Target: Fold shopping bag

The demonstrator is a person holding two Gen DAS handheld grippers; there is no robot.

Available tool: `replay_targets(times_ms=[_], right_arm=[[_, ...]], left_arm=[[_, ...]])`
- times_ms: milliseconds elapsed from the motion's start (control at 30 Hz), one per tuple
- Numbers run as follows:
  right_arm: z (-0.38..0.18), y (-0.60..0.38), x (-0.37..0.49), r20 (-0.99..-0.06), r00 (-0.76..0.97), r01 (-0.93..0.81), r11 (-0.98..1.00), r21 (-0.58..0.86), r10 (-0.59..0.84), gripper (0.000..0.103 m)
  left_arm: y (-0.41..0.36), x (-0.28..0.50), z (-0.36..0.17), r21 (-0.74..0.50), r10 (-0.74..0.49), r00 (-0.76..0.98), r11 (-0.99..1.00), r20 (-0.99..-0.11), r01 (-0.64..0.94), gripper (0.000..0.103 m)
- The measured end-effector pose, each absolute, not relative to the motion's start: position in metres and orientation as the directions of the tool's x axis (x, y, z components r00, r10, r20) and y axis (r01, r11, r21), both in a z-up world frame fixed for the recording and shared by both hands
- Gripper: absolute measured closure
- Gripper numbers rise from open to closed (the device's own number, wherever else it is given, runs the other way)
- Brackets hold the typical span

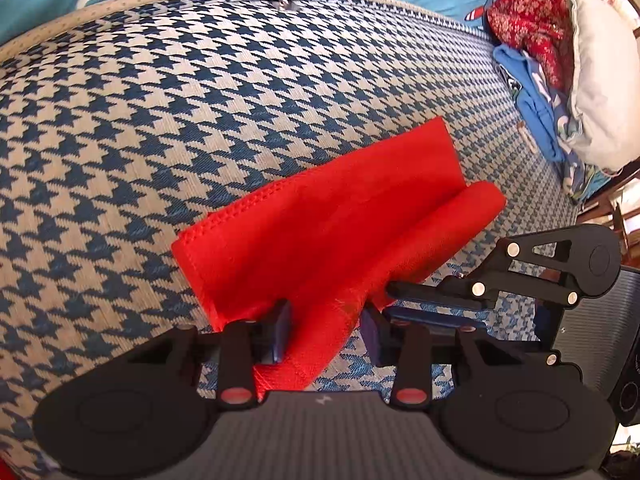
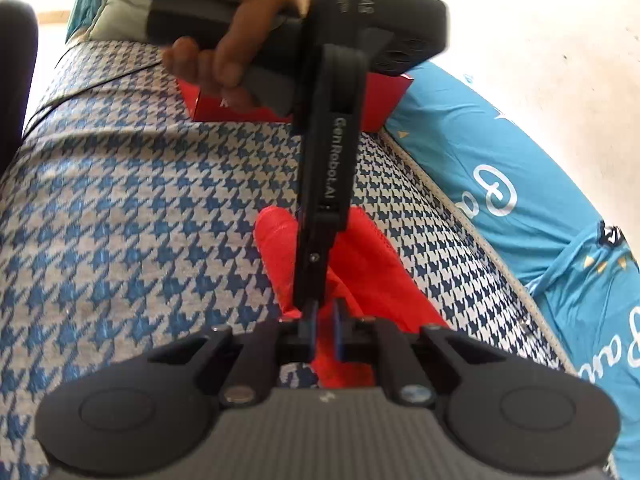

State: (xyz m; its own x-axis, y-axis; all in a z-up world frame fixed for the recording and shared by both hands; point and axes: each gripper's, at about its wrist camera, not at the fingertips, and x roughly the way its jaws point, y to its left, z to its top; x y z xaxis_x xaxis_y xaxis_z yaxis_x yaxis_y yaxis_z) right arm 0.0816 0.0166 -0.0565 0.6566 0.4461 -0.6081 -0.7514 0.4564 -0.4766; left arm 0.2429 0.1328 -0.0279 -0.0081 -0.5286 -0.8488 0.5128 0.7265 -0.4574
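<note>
Mattress [image 1: 168, 92] with a blue-and-white houndstooth cover takes up most of both views; it gives a broad flat base for folding, though soft enough that creases may not press sharp. Blue sheet [image 2: 500, 152] with white lettering runs along its piped edge. Pile of clothes [image 1: 532, 52], red, blue and white, sits well apart at the far corner, out of the working area.

Shopping bag [image 1: 320, 232], red fabric, lies on the mattress near the middle, already folded into a narrow strip with one long side rolled up into a loose tube. Probably late in the task; the strip wants one more fold or a flattening.

Left hand-held gripper [image 1: 326, 334] straddles the near end of the strip, jaws part open; whether its pads press the fabric I cannot tell. It likely pins or steadies that end.

Right hand-held gripper [image 2: 326, 326] is closed, jaws pinching a fold of the red fabric, seemingly to carry that edge over.

Person's hand [image 2: 240, 28] wraps the left tool's handle.
</note>
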Motion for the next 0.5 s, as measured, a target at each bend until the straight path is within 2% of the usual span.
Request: replay_targets(times_ms=[233, 500], right_arm=[[-0.059, 0.014, 0.089, -0.602, 0.657, -0.75, 0.473, -0.462, 0.454, 0.097], [-0.064, 0.014, 0.101, -0.606, 0.662, -0.743, 0.492, -0.453, 0.441, 0.097]], left_arm=[[0.131, 0.249, -0.027, -0.459, -0.514, -0.052, 0.71, -0.856, 0.533, 0.066], [0.107, 0.259, -0.026, -0.399, -0.424, -0.113, 0.683, -0.899, 0.612, 0.068]])
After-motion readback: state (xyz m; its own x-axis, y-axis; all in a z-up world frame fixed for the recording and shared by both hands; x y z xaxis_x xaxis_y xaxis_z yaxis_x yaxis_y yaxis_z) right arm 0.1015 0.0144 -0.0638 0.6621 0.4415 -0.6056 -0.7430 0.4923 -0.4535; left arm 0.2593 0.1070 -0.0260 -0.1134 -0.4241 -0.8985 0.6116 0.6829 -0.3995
